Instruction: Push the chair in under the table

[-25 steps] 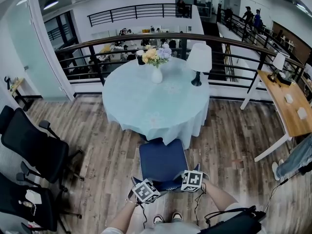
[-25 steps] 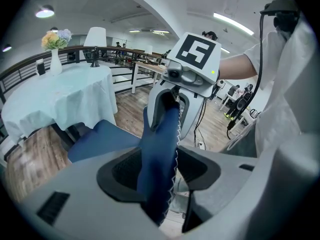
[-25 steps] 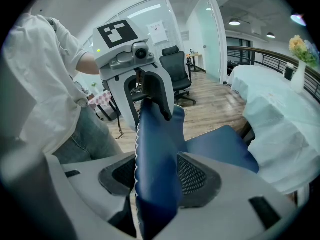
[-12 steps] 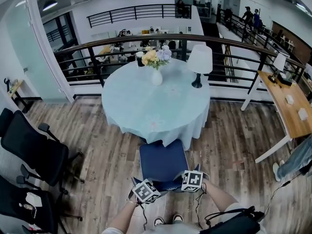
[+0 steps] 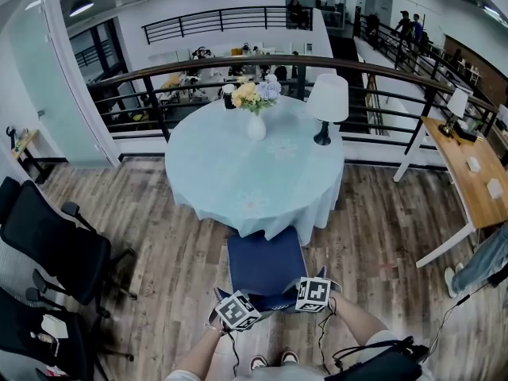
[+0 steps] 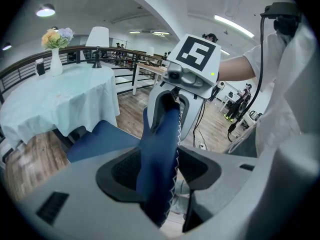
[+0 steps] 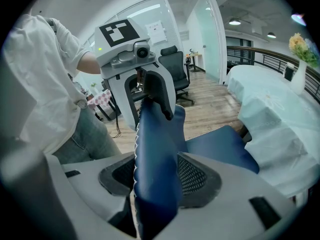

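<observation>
Head view, looking steeply down: a blue upholstered chair stands facing a round table draped in a pale blue-green tablecloth. The person stands directly behind the chair with both grippers on the top edge of the backrest, the left gripper and the right gripper set near each other at either side of it.

Left gripper view: the jaws of the left gripper are clamped on the blue backrest, the padded, white-stitched edge filling the gap between the pads. Right gripper view: the right gripper grips the same backrest in the same way, jaws pressed against its two faces.

Progress, as judged from the head view: the grasp for the push is made, but the push itself is largely undone. The front edge of the seat reaches just to the hanging hem of the cloth, while nearly the whole seat lies out over the wooden floor. What remains is a straight slide forward — toward the table's centre — until the seat is under the top.

On the tabletop stand a white vase of flowers and a table lamp, both on the far side, well apart from the chair.

Writing: none legible. Each gripper's cube bears only black-and-white square markers; a sheet posted on the glass wall in the right gripper view is too small to read.
</observation>
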A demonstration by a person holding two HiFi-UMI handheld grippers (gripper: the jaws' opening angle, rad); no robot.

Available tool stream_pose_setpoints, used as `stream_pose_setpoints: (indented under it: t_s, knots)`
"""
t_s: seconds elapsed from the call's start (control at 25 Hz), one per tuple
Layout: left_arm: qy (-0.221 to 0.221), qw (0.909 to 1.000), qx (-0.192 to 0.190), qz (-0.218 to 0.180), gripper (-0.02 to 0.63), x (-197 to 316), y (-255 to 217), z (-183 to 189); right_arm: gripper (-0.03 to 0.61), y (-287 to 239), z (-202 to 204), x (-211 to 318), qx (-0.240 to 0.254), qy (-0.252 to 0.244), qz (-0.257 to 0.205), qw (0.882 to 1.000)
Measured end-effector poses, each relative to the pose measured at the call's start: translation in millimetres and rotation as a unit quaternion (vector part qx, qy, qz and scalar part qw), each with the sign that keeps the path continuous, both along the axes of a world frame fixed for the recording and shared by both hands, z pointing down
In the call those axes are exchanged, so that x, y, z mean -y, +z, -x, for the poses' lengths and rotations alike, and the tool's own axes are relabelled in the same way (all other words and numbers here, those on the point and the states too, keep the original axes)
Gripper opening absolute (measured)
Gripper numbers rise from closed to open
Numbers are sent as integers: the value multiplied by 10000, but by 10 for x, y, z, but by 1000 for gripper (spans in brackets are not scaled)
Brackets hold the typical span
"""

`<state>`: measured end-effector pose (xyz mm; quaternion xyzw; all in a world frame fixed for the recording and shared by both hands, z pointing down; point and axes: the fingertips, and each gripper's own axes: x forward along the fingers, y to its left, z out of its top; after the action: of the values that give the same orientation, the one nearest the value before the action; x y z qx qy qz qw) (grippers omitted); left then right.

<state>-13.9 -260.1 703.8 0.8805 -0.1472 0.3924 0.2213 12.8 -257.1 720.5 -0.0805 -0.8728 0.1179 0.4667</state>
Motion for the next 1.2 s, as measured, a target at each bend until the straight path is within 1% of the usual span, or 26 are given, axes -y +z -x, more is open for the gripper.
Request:
stream_pose_setpoints:
  t_s: [0.8, 1.2]
  knots:
    - [-51, 9997, 46, -226, 232, 405, -4, 49, 219, 29, 45, 398, -24, 72, -167, 9998]
    - [-95, 9998, 47, -181, 241, 637, -16, 79, 219, 16, 64, 629, -53, 111, -221, 9997]
